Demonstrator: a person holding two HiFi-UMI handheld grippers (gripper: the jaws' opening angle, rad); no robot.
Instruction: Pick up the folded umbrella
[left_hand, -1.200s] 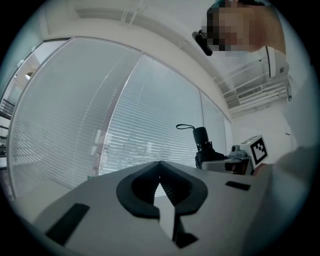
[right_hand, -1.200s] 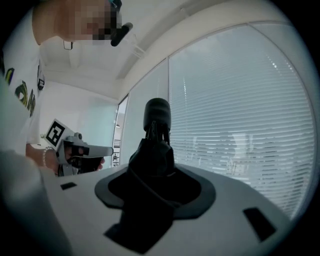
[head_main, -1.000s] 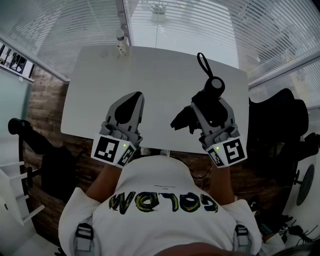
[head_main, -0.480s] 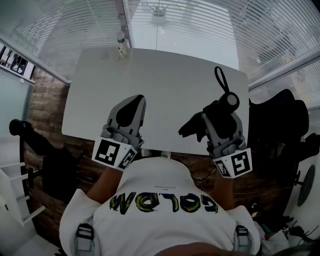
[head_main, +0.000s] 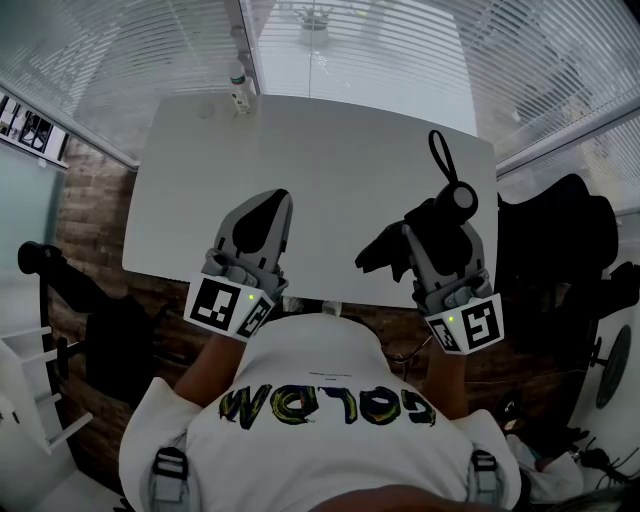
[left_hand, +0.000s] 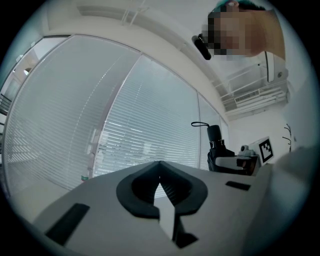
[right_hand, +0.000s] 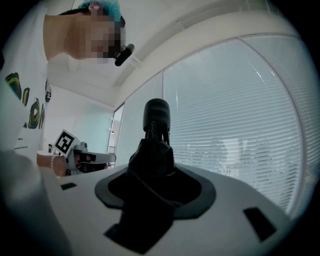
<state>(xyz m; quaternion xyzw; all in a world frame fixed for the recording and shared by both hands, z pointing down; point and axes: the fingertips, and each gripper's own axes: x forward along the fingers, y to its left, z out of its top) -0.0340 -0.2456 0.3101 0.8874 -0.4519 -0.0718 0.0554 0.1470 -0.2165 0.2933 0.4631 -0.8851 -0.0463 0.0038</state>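
The folded umbrella (head_main: 452, 212) is black, with a round handle end and a wrist loop (head_main: 439, 150) pointing away from me. My right gripper (head_main: 436, 222) is shut on its body over the table's near right part, and loose fabric (head_main: 382, 250) hangs out to the left. In the right gripper view the umbrella (right_hand: 156, 150) fills the gap between the jaws of that gripper (right_hand: 155, 172). My left gripper (head_main: 277, 196) hovers over the table's near left, shut with nothing in it, its tips meeting (left_hand: 160, 163). The left gripper view also shows the umbrella (left_hand: 215, 142) held off to the right.
The white table (head_main: 330, 150) has a small bottle (head_main: 240, 86) at its back left edge. Windows with blinds run behind it. A black chair (head_main: 560, 245) stands to the right, and dark furniture (head_main: 70, 280) stands to the left on the brick-patterned floor.
My right gripper has carried the umbrella a short way to the right, then come to rest. The left gripper has kept still.
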